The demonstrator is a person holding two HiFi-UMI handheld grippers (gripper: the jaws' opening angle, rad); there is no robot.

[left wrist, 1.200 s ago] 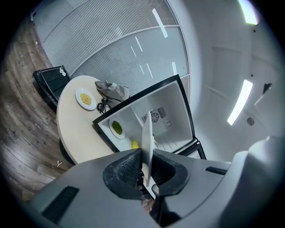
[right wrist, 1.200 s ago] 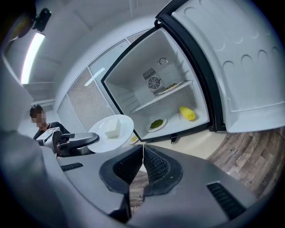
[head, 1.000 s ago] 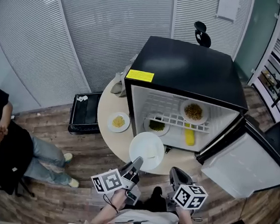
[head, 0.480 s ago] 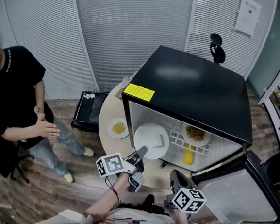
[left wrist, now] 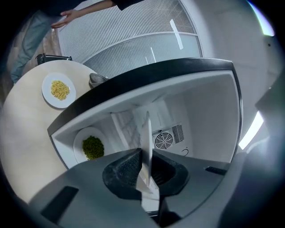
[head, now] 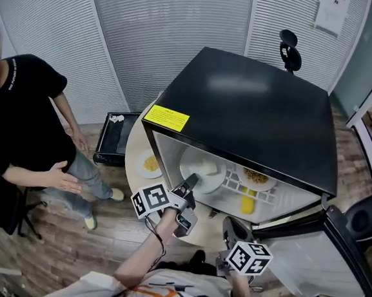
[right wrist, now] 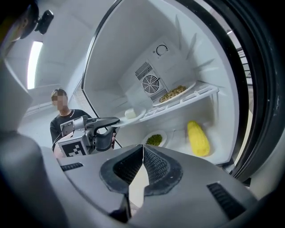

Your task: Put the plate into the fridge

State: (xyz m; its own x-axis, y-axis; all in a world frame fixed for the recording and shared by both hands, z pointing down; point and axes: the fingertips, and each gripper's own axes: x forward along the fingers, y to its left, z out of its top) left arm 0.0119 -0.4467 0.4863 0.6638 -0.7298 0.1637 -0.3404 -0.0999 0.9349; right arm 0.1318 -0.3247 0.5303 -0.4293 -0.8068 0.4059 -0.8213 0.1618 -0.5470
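My left gripper [head: 192, 179] is shut on the near rim of a white plate [head: 202, 168] that carries a pale block [right wrist: 130, 113]. The plate is held level, partly inside the open black fridge [head: 254, 112], at the left end of its wire shelf [right wrist: 187, 100]. In the left gripper view the plate [left wrist: 147, 131] shows edge-on between the pads of the gripper [left wrist: 143, 162]. My right gripper [head: 229, 226] hangs low before the fridge, shut with nothing in it [right wrist: 142, 153]; from there I see the left gripper [right wrist: 95, 131].
The shelf also holds a plate of grains [right wrist: 173, 93]. A corn cob [right wrist: 198, 138] and a plate of greens [left wrist: 91, 147] lie on the fridge floor. The door [head: 319, 253] swings open at right. A plate of yellow food [left wrist: 58, 90] sits on the round table [head: 133, 162]. A person [head: 27, 118] stands left, by a black crate [head: 112, 144].
My left gripper has carried the plate up and forward, from in front of the fridge to its upper shelf. The person at left has stood up and stepped nearer. The right gripper barely moved.
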